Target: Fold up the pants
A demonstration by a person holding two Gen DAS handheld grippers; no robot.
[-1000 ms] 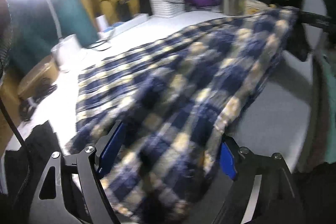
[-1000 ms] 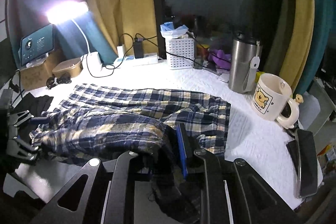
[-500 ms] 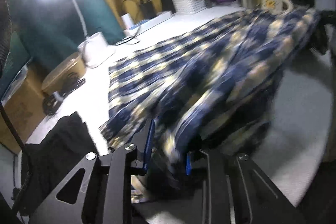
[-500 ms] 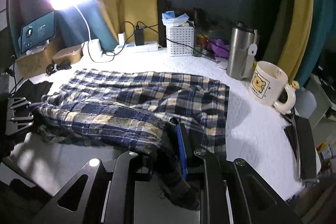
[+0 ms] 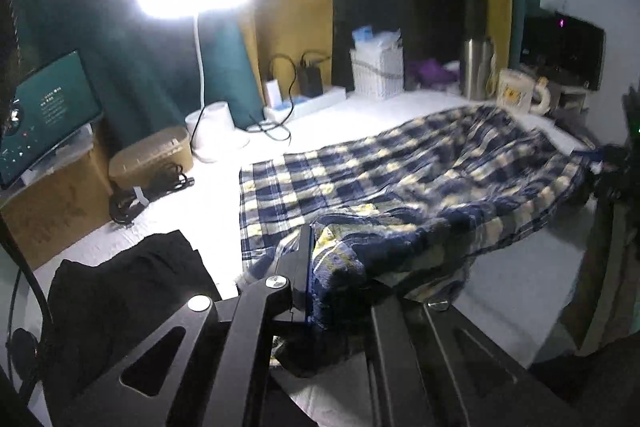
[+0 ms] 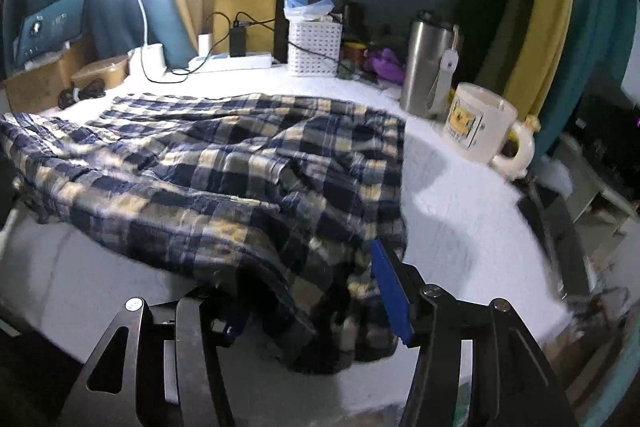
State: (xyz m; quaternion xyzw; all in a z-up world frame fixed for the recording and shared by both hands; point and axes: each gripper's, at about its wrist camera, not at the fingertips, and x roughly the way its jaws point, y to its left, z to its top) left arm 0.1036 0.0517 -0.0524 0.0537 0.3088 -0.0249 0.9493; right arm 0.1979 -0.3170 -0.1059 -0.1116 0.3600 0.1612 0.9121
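The white tabletop (image 6: 460, 195) carries my plaid pants (image 6: 224, 167), spread from its left edge toward the mug (image 6: 480, 123) near the right edge. My left hand-held gripper (image 5: 340, 267) tilts downward at the near edge, its jaws just closed tight on a bunched fold of the pants. My right hand-held gripper (image 6: 316, 307) also points down; its jaws have just been opening, cloth lying loose between them.
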